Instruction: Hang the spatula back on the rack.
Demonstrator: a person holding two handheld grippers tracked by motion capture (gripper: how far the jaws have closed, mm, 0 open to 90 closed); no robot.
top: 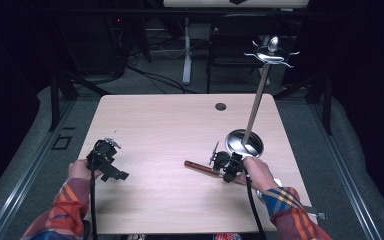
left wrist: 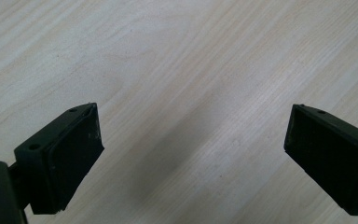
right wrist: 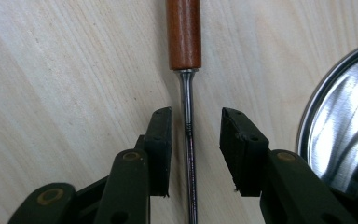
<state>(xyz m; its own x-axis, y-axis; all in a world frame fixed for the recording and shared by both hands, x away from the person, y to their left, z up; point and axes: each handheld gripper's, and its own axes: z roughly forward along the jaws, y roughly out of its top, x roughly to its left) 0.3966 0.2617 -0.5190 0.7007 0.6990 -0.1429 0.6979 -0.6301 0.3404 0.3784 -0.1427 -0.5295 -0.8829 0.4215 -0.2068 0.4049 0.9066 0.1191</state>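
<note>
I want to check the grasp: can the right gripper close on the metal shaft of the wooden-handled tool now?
Probably yes. The right gripper is open, its jaws either side of the metal shaft, with nothing between them. The steel base lies off to one side.

A dark chair (top: 234,42) and a white table leg (top: 186,50) stand on the grey floor (top: 160,82) beyond the tabletop (top: 160,125), cables (top: 150,75) trailing between them

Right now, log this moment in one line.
left claw: open, over bare table | right claw: open, astride utensil shaft | stand base beside
</note>
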